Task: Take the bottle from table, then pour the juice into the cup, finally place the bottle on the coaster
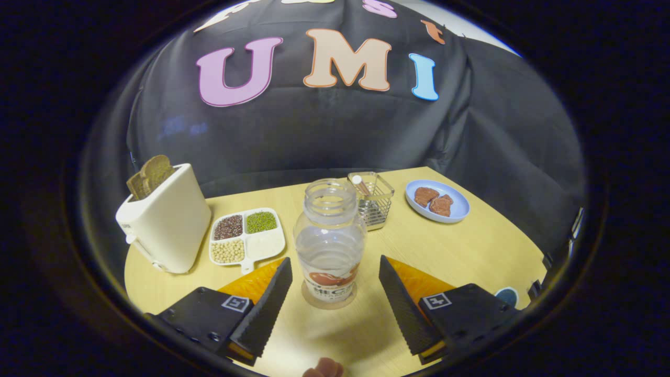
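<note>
Two fingers of your tongs stand wide apart and grip nothing. Working left to right across the table: a toaster with bread in its slot, a divided tray of beans, then the bottle, a wire basket, and a plate. The bottle stands upright and uncapped on the coaster, just ahead of the fingers and touching neither. It looks nearly empty, so you are probably at the final step, with the bottle already set down. Your next move is likely a straight withdrawal, keeping both fingers clear of the bottle.
</note>
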Available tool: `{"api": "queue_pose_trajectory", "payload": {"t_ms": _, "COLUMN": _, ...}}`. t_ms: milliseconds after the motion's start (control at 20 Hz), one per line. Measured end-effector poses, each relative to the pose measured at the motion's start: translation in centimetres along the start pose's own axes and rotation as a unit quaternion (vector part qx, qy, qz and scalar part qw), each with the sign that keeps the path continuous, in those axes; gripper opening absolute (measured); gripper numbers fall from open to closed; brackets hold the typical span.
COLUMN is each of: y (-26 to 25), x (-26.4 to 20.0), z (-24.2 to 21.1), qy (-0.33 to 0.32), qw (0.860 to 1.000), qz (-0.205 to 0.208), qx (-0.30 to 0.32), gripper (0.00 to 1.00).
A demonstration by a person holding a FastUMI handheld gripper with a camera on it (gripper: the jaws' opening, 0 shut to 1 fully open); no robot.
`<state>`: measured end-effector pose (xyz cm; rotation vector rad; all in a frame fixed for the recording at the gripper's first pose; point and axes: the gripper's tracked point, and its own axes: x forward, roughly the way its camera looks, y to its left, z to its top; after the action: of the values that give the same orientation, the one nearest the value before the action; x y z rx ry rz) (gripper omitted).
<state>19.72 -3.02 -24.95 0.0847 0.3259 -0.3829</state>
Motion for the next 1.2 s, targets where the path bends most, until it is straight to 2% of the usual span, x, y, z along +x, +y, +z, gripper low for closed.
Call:
{"api": "queue_pose_trajectory", "payload": {"t_ms": 450, "y": -2.2, "x": -8.1, "z": 3.7, "qy": -0.033, "qw": 0.998, "qz": 0.034, "qx": -0.039, "gripper": 1.0}}
{"api": "queue_pose_trajectory", "payload": {"t_ms": 600, "y": -2.0, "x": -10.6, "z": 6.1, "qy": -0.053, "qw": 0.996, "qz": 0.063, "qx": -0.046, "gripper": 1.0}}
{"api": "queue_pose_trajectory", "payload": {"t_ms": 750, "y": -1.0, "x": -12.9, "z": 8.6, "qy": -0.064, "qw": 0.99, "qz": 0.117, "qx": -0.043, "gripper": 1.0}}
{"api": "queue_pose_trajectory", "payload": {"t_ms": 850, "y": -1.5, "x": -14.5, "z": 10.4, "qy": -0.073, "qw": 0.987, "qz": 0.136, "qx": -0.041, "gripper": 1.0}}
{"api": "queue_pose_trajectory", "payload": {"t_ms": 1200, "y": -5.7, "x": -19.0, "z": 16.2, "qy": -0.121, "qw": 0.983, "qz": 0.137, "qx": -0.009, "gripper": 1.0}}
